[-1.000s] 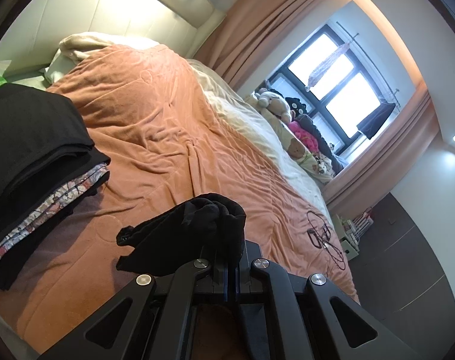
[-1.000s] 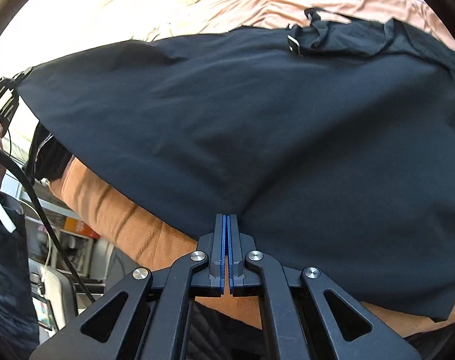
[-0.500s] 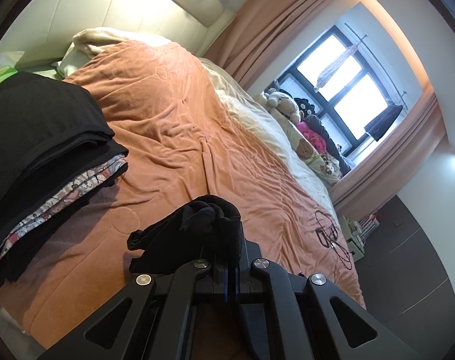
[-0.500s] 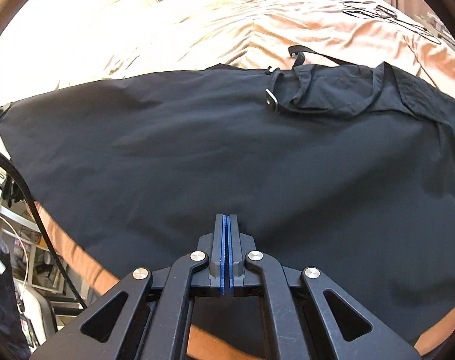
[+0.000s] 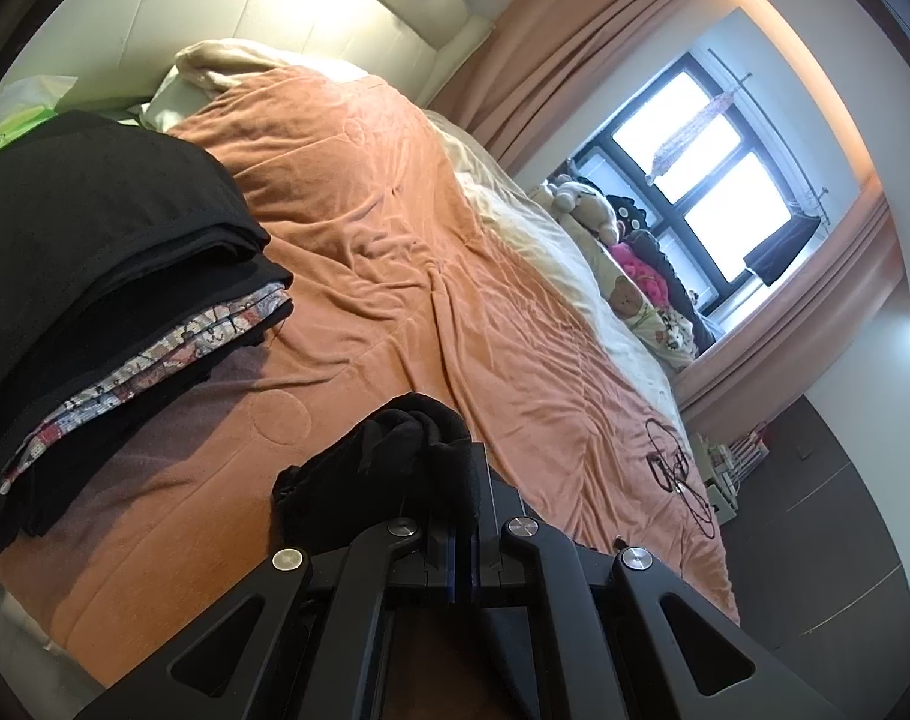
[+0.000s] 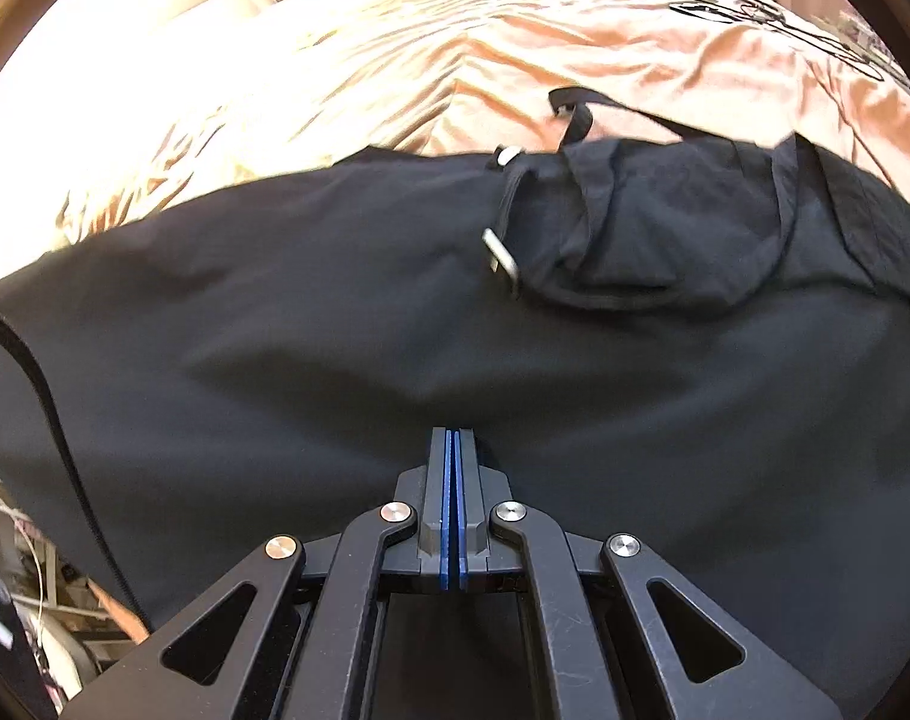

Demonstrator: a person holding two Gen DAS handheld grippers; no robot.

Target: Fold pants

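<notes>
2 grippers are each pinching black cloth, jaws pressed together. Nearest in the right wrist view, the right gripper (image 6: 453, 438) is clamping the near edge of the pants (image 6: 347, 348), whose black fabric is spreading wide across the frame and lying over the orange bedspread (image 6: 455, 48). A strap with a metal buckle (image 6: 501, 255) is sitting on the pants toward their far edge, and beyond it a bunched section of waistband is folding over itself. Past the pants the bedspread is glaring in strong light.

In the left wrist view, the left gripper (image 5: 462, 480) is gripping a bunched wad of the black fabric (image 5: 389, 462), which is humping over its fingertips just above the bedspread (image 5: 395, 252). To the left, 1 stack of folded clothes (image 5: 95, 252) is resting on the bed, dark layers with a patterned piece sandwiched between them. Farther back, pillows (image 5: 227, 69) are lying against a pale headboard (image 5: 227, 6). Along the far side of the bed, stuffed toys (image 5: 598, 222) are lining the wall below a window (image 5: 706, 174) framed by pink curtains (image 5: 574, 36)
</notes>
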